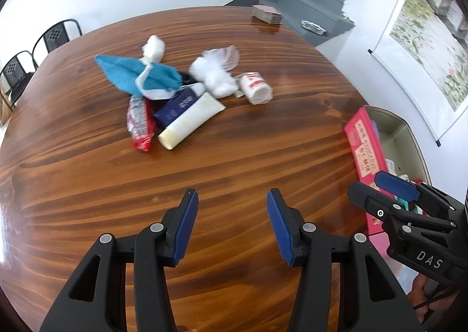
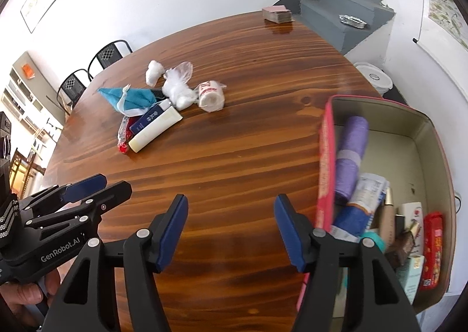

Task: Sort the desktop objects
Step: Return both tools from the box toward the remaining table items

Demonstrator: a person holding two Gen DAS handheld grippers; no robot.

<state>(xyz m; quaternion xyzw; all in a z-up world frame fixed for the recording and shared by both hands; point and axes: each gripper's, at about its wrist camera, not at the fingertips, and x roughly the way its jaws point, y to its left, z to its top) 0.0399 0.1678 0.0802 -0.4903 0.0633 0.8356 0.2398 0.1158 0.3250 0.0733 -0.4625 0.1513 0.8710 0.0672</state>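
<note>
Both hand-held grippers, left (image 1: 232, 226) and right (image 2: 231, 232), wide open, empty above table (image 2: 234, 162). Pile (image 1: 175, 92) far off; tube (image 1: 191, 121) overlapping neighbours, likely to drag them. Box (image 2: 327, 156) alongside.

"DAS" is printed in white on the right tongs (image 1: 389, 188). "GenRobot.AI" is printed on the left tongs (image 2: 87, 185). Other labels are too blurred to be read.

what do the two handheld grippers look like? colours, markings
Both match: black plastic linkage bodies with silver pivot pins and ribbed blue finger pads. The left gripper carries white "GenRobot.AI" lettering on its side, seen from the right wrist view. The right gripper shows "DAS" in white, seen from the left wrist view. No cables are visible. A bare hand grips the left handle.
</note>
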